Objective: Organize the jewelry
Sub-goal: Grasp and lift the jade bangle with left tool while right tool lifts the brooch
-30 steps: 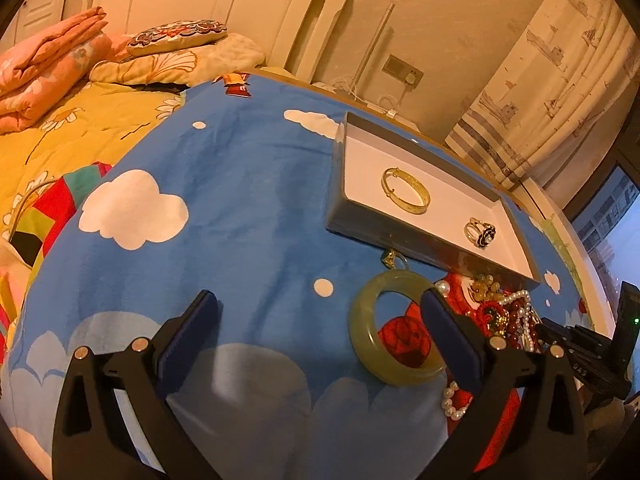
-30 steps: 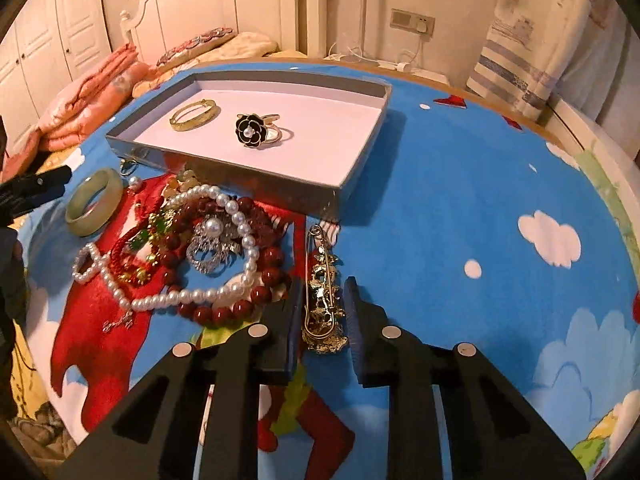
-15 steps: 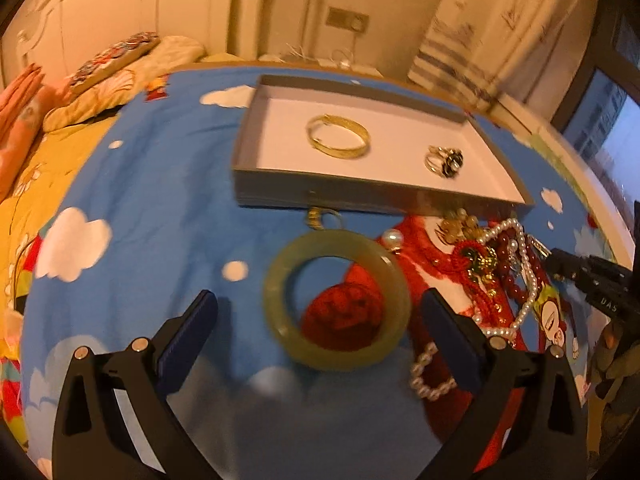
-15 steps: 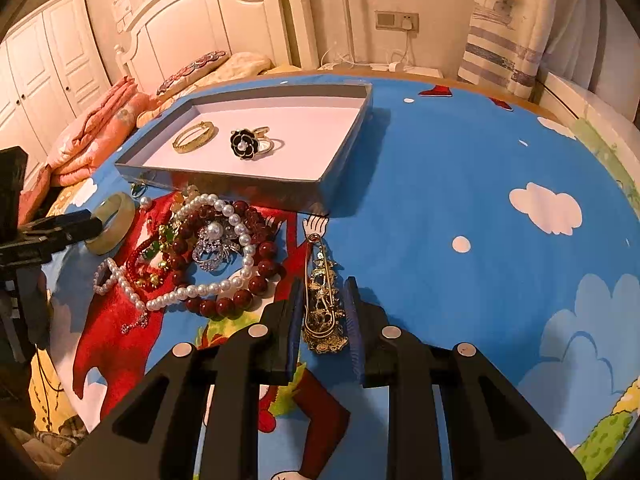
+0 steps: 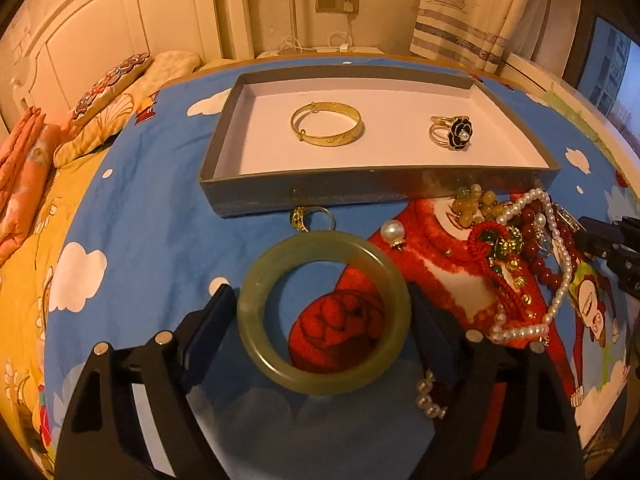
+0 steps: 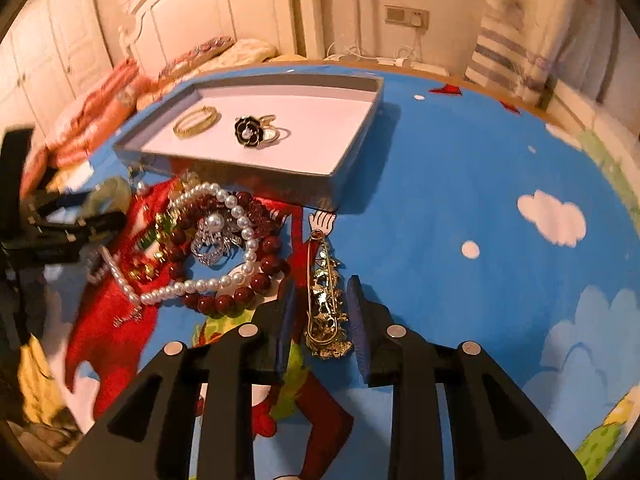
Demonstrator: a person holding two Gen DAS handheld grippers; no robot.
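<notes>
The left gripper (image 5: 324, 320) is straddling the jade bangle (image 5: 323, 312), unclenched, fingers flanking its rim for a lift toward the tray (image 5: 380, 190) just beyond. The right gripper (image 6: 322, 316) is bracketing the gold brooch (image 6: 326, 300) before the tray's corner; whether it is gripping cannot be told.

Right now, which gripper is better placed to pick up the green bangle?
Left. The left gripper already straddles the green bangle, fingers on both sides. The right gripper is around the gold brooch.
</notes>
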